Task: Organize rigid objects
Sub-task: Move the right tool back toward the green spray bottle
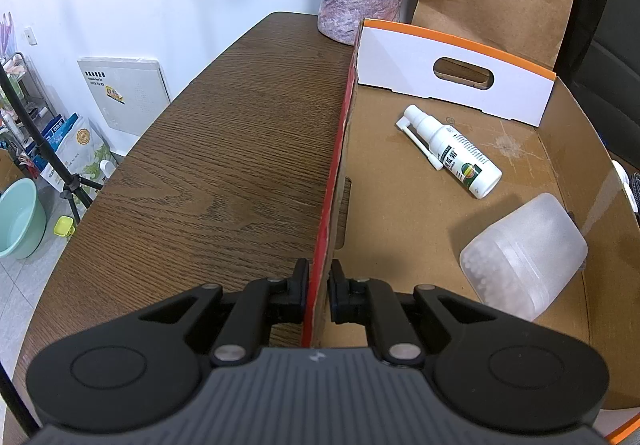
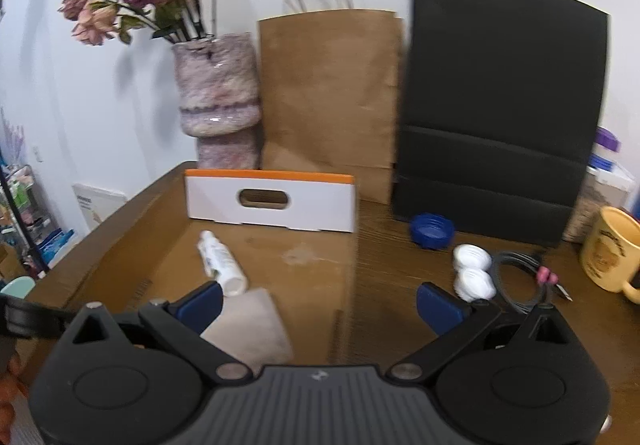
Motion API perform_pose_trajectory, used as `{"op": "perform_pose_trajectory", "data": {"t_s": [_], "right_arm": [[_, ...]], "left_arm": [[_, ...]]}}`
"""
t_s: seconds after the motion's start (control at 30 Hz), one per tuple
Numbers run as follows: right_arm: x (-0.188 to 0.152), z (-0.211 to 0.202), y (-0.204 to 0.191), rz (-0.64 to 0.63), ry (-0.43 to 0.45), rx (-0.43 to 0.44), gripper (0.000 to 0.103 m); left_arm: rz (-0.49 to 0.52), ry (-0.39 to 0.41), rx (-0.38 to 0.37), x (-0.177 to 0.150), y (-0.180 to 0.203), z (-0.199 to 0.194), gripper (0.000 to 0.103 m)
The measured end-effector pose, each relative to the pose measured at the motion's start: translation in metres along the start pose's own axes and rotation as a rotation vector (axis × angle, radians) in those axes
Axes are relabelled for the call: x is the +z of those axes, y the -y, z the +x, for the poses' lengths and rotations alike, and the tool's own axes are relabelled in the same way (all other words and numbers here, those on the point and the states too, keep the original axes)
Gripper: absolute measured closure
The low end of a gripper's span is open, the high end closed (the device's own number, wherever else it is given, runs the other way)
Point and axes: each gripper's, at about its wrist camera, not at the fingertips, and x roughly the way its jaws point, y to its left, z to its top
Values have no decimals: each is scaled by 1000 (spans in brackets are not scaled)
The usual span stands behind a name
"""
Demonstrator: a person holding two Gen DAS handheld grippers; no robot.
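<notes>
Box [image 1: 400, 205], a shallow cardboard tray, sits on the dark wood-grain table [image 1: 224, 149]; it is plain brown inside, with a red outer skin on its left wall and a white, orange-edged end panel with a slot handle at the far end. The left gripper [image 1: 319, 289] is clamped on that left wall, one finger outside, one inside, so the box is pinned for loading. Keeping this hold level seems wise, since thin card would buckle if twisted.

Already in the box lie a frosted, rounded plastic jar [image 1: 524, 257] on its side near the right wall and a white spray bottle [image 1: 452, 151] with a thin nozzle, lying flat nearer the far end.

The right gripper [image 2: 320, 303] hovers above the box's right edge with its blue-padded fingers [image 2: 202, 305] wide apart and nothing between them. I judge it is heading for the loose items on the table to the right of the box: a yellow mug [image 2: 610, 249], a blue ribbed cap [image 2: 432, 229], two white ribbed caps [image 2: 474, 271] touching each other, and a dark coiled cable [image 2: 520, 277] just beside them. The caps are small, hard and round, so a grip square across the ribbed sides should hold best; the view is blurred, so finer detail escapes me.
</notes>
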Motion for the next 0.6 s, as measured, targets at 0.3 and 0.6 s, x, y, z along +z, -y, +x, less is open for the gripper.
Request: {"op": "perform_pose_trajectory", "data": {"t_s": [0.3, 0.6], "right_arm": [[-22, -21, 48, 52, -19, -98, 0], [-45, -37, 95, 115, -46, -191, 0]], "left_arm": [[1, 0, 1, 0, 0, 0, 92], [-1, 0, 0, 0, 0, 0, 92]]}}
